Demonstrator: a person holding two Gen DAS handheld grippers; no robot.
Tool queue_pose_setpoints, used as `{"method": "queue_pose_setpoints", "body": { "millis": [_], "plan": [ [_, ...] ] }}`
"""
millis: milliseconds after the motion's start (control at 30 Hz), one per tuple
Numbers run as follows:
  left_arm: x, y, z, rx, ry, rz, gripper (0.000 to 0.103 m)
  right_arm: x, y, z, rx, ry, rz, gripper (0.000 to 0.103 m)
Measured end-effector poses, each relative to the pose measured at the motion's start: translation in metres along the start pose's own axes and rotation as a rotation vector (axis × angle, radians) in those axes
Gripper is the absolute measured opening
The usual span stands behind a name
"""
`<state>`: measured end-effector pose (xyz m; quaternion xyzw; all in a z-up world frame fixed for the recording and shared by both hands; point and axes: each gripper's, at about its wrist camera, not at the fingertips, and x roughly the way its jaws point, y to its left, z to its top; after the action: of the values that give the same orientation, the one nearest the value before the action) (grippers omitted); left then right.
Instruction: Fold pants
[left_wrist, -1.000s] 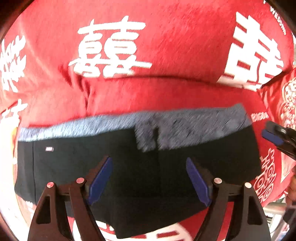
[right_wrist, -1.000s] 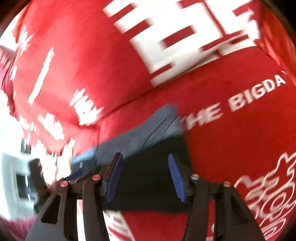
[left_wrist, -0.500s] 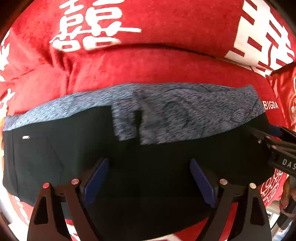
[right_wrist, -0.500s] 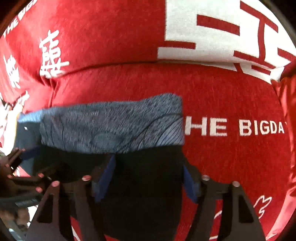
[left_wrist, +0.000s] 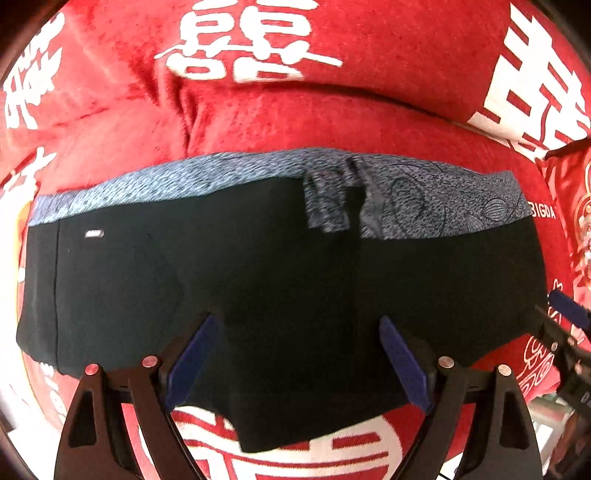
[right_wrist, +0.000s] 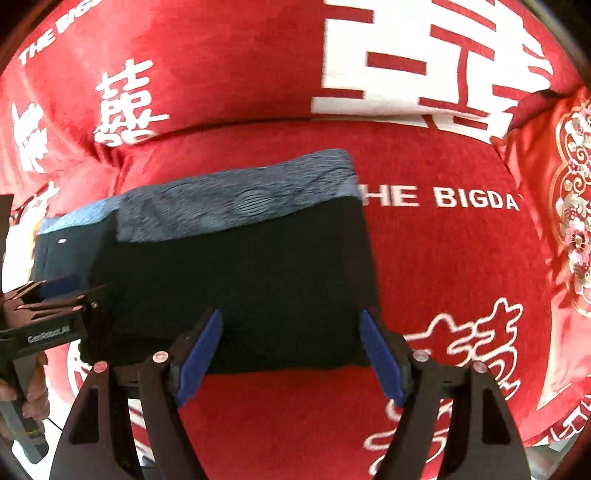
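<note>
One broad red plush cover printed with white Chinese characters and the words "THE BIGDAY" (right_wrist: 443, 258) fills both views, draped over what looks like a cushioned sofa or bed, though which one I cannot tell. On it lie the black pants with a grey-blue patterned waistband (left_wrist: 280, 280), spread flat with the waistband on the far side and the dark lower edge nearest the cameras; they look short and already fairly compact, so they may be partly folded, though this cannot be confirmed. The left gripper (left_wrist: 295, 365) hangs over the near edge around the middle of the garment, its blue-padded fingers (left_wrist: 190, 363) spread wide with nothing between them. The right gripper (right_wrist: 291, 362) hangs at the garment's right near corner, its fingers (right_wrist: 380, 360) equally wide apart and empty, one pad over black cloth and the other beside the cloth's right edge. A small white label (left_wrist: 94, 233) sits near the waistband on the left side. The step in hand appears to be taking hold of the near edge for a fold. To do it well, each gripper should come down so that one finger slides under the cloth edge and the other lands on top, pinching all layers but not the plush cover beneath; the two grips should sit evenly apart so the edge lifts straight and the fold lands square on the waistband.
</note>
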<state>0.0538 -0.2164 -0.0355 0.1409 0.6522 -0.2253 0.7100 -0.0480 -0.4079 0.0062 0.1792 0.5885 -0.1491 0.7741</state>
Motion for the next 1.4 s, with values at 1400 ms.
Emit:
{"method": "queue_pose_setpoints", "body": {
  "millis": [1400],
  "plan": [
    [-0.022, 0.261, -0.108, -0.519, -0.024, -0.105, 0.090, 0.053, 0.164, -0.010, -0.169, 0.191, 0.104, 0.088]
  ]
}}
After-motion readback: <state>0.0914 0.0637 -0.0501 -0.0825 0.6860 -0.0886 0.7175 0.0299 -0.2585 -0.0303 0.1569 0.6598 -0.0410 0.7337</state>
